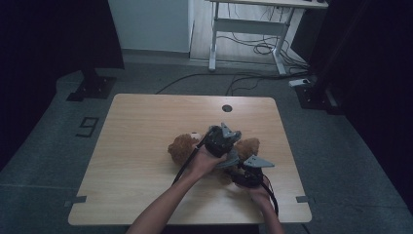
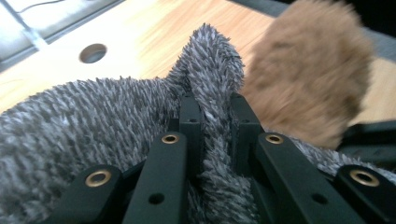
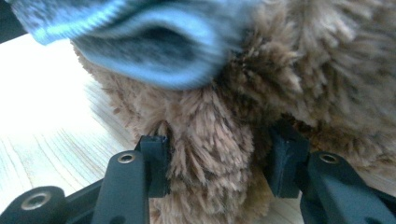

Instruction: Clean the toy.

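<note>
Right now everything gathers around the brown teddy bear (image 1: 184, 147), which lies on the wooden table (image 1: 136, 161) a little toward the person's side of the round cable hole (image 1: 227, 108). Starting at the bear's left, its fuzzy brown bulk lies bare on the wood. Just right of that, over the bear's middle, the left gripper (image 1: 225, 138) comes in from the person's left hand (image 1: 204, 161); in the left gripper view its two black jaws are squeezed together on a raised fold of a shaggy grey cloth (image 2: 212, 100), the fold standing up between them and the rest of the cloth spreading to either side below. Beyond that fold a rounded brown part of the bear (image 2: 306, 74) sits just to the right, blurred. Further right, at the bear's near right edge, the right gripper (image 1: 249, 170) is held low at the tabletop. In the right gripper view its jaws are clamped on a plush brown limb of the bear (image 3: 210, 154), one jaw pressing each side of it, with the grey cloth's pale hemmed edge (image 3: 154, 42) hanging just above that limb.
</note>
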The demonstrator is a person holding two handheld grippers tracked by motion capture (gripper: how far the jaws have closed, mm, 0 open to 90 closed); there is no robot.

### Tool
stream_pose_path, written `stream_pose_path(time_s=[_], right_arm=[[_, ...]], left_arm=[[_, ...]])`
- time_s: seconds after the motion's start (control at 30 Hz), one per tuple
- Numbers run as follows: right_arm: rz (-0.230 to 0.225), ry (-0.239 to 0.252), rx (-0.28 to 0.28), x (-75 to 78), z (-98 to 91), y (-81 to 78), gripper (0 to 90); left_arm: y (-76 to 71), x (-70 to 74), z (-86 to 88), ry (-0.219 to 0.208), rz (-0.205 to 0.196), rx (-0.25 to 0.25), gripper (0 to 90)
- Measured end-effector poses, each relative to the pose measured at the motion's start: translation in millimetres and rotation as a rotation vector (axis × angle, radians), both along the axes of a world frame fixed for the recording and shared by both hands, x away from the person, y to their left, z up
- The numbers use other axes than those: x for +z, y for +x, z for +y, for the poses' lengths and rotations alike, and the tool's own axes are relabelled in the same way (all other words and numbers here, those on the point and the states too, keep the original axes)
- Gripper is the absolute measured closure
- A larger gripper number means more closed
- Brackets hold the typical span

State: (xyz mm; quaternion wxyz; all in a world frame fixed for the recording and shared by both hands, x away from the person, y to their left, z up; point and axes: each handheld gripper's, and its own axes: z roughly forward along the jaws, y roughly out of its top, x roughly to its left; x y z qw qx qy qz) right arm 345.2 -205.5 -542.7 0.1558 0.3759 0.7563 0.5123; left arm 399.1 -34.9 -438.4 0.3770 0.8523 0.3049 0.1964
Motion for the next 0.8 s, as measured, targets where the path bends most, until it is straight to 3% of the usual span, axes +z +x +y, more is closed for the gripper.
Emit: stream_pose_path(time_s=[0.17, 0.3, 0.47, 0.6, 0.7, 0.8], right_arm=[[0.011, 0.002, -0.009, 0.5, -1.6, 1.0, 51.1], [0.009, 0.003, -0.008, 1.0, -1.5, 2.3, 51.2], [0.005, -0.002, -0.007, 0.9, -0.5, 2.2, 51.2], [0.005, -0.001, -0.009, 0.8, -0.6, 2.1, 51.2], [0.011, 0.001, -0.011, 0.5, -1.5, 2.4, 51.3], [0.017, 0.010, -0.016, -0.5, -3.6, 3.5, 51.5]], left_arm=[[1.2, -1.2, 40.3, 0.023, -0.014, 0.068, 78.7], [-0.9, -2.2, 80.0, -0.071, 0.029, 0.090, 78.9], [-12.1, 4.5, 103.5, -0.108, 0.001, 0.094, 78.7], [-11.2, 9.2, 115.2, -0.105, -0.025, 0.126, 78.6], [-5.8, 11.7, 129.3, -0.091, -0.034, 0.180, 78.6], [1.9, 0.6, 146.4, -0.060, 0.007, 0.231, 78.5]])
